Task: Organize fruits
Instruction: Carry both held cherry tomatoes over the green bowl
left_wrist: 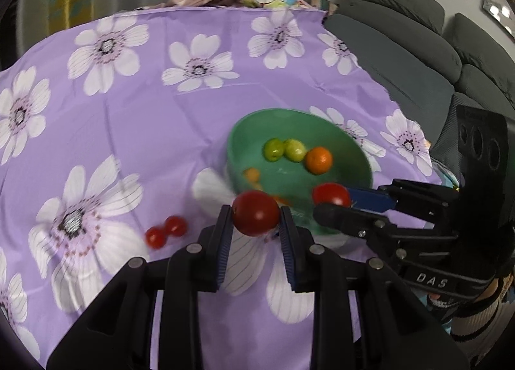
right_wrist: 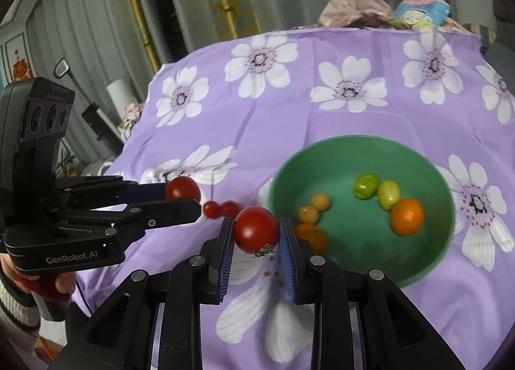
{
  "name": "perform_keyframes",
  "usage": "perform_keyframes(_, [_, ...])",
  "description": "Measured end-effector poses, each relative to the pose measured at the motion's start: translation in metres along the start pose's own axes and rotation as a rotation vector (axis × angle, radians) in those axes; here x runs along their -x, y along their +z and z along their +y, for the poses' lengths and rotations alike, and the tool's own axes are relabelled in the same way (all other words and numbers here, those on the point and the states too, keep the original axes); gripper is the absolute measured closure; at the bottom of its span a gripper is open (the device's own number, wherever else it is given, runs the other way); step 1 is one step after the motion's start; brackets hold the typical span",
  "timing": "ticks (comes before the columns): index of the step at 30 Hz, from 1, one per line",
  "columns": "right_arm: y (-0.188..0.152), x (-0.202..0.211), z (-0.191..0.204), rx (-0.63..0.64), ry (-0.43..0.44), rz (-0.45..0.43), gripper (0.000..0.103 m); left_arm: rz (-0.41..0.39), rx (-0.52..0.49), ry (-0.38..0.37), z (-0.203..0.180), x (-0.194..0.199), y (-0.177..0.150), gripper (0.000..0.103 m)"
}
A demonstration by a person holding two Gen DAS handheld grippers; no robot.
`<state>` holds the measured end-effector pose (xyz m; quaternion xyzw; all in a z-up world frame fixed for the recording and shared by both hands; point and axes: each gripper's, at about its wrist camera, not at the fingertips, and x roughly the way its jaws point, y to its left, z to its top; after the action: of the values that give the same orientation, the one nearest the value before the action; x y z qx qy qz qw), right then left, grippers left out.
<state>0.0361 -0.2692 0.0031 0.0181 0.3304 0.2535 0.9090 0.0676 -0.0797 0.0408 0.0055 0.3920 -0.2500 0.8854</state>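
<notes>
Both grippers angled down — each gripping a tomato.

Two red tomatoes are hanging pinched above the green bowl, two cherry tomatoes lying beside it

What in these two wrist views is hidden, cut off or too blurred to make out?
- Left wrist view: the green bowl's near rim, hidden behind the left tongs' red tomato.
- Same view: small orange fruits inside, blurred.
- Right wrist view: bowl's near edge, hidden by the right tongs.
</notes>
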Motion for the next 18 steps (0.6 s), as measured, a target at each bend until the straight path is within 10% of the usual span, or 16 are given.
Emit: perform_keyframes(18, [-0.011,0.011,-0.052,-0.12,-0.077,-0.034,0.074,0.075,-0.063,-0.022,-0.031,-0.061,0.024,0.075])
